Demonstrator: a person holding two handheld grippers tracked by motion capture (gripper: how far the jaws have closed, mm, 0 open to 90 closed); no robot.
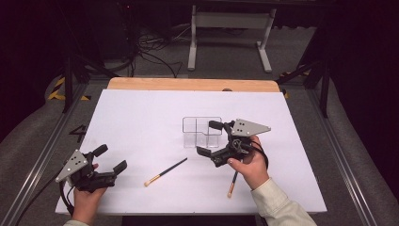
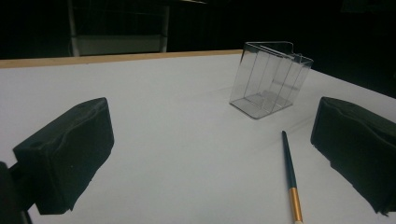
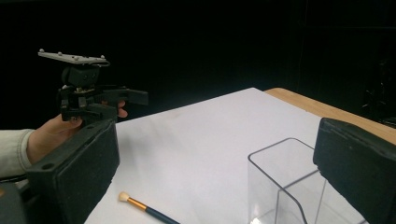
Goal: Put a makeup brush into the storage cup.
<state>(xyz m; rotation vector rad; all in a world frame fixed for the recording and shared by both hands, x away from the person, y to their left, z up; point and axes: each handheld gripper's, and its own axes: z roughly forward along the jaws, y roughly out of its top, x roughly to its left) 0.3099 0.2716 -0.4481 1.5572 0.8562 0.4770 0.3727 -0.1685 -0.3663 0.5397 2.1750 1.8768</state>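
Observation:
A clear plastic compartment box (image 1: 202,132) stands upright mid-table. My right gripper (image 1: 209,138) hovers at its right front corner, open and holding nothing; in the right gripper view the box (image 3: 280,182) sits just ahead between the spread jaws. A dark-handled brush (image 1: 165,171) with a gold ferrule lies flat on the white sheet left of that hand. A second brush (image 1: 232,183) lies partly under the right hand. My left gripper (image 1: 111,157) rests open and empty at the front left. Its view shows the brush (image 2: 289,168) near the right jaw and the box (image 2: 271,79) farther off.
The white sheet (image 1: 141,122) covers the table, and a wooden edge (image 1: 188,84) shows along the far side. Beyond it are a grey floor, cables and a white stand (image 1: 230,28). Metal rails (image 1: 42,155) run along both table sides.

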